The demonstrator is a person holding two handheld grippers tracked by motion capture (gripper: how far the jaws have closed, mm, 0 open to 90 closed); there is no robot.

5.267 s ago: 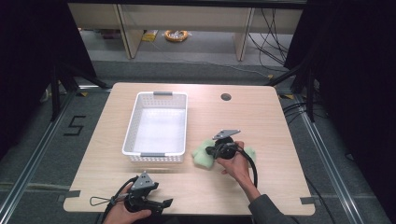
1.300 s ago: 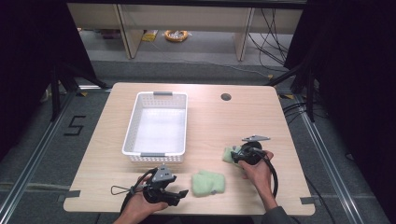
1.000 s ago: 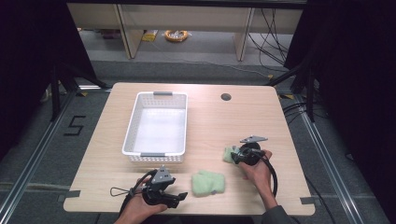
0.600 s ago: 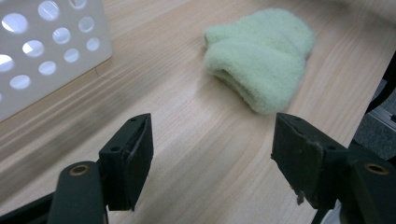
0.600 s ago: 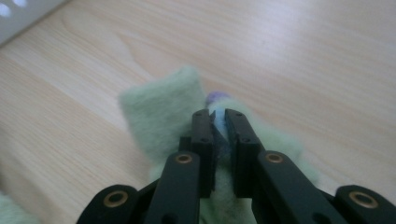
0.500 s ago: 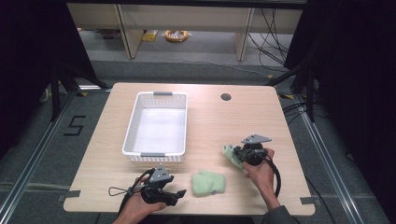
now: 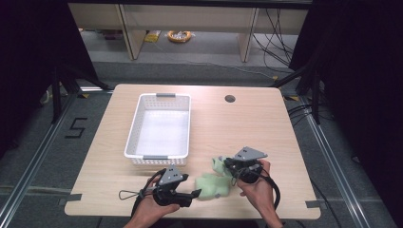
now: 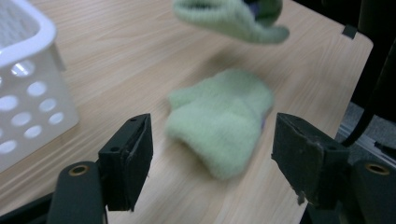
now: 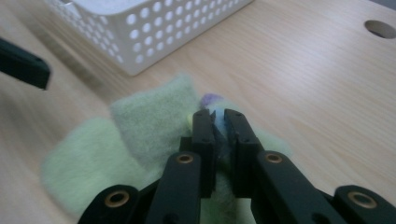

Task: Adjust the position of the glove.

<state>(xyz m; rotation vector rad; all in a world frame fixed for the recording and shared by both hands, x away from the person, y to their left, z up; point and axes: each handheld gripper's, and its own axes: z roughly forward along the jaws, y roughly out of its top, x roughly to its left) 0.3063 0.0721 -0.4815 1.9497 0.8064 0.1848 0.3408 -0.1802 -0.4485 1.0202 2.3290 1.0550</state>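
The right gripper is clenched on one of two fluffy pale-green knitted mittens, the held mitten, pinching its cuff, where a bit of purple and blue shows between the jaws in the right gripper view. Its jaws have just been closing, with that fabric between them. The held mitten hangs above the tabletop in the left gripper view. The left gripper stands wide and released, grasping nothing; in its own view the second mitten, the lying mitten, rests flat on the wood between and beyond the two jaws, untouched. In the high view the lying mitten sits at about 3 o'clock of the left gripper and 7 o'clock of the held one.

By count: two grippers, two mittens, one white perforated plastic basket, at 12 o'clock of the left gripper.

Compared with a second ago, the right gripper and its mitten have come up off the table and in toward the lying mitten; the left gripper has edged closer to that mitten.

The light wooden table has rounded corners and one round cable hole at its far right. Beyond it, grey floor, cables and black curtains at both sides.
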